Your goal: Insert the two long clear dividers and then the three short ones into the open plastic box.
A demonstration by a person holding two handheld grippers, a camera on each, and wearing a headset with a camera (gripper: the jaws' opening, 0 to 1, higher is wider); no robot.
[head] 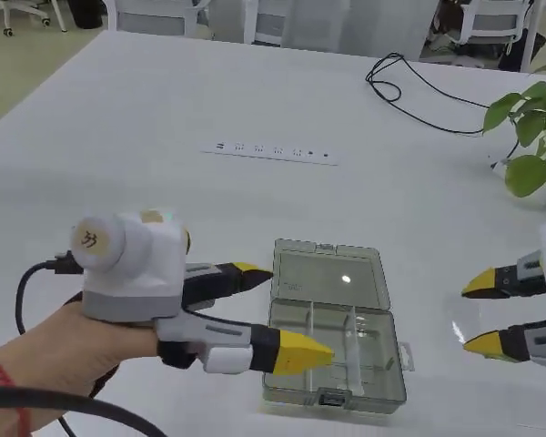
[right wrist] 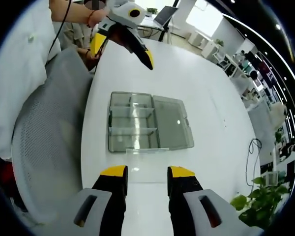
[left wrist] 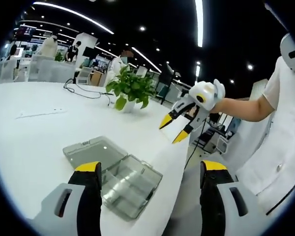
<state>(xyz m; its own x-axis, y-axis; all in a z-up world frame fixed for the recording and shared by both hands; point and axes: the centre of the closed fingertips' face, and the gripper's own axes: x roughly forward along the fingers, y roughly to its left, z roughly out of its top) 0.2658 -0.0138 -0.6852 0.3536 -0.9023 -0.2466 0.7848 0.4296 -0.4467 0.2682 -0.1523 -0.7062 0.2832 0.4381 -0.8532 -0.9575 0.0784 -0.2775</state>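
Left gripper [head: 287,309] and right gripper [head: 473,317] both have their jaws apart and empty above the white table [head: 164,137]. The open plastic box [head: 328,278] lies between them with dividers [right wrist: 132,129] seated inside. One clear divider [right wrist: 146,151] lies on the table beside it.

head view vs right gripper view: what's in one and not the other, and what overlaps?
Head view, not the right gripper view: the white power strip lying further back on the table.

Right gripper view, not the head view: a grey mesh chair beside the table, and the person's white clothing.

Both: the open plastic box, the left gripper and right gripper with jaws apart, the black cable and the plant.
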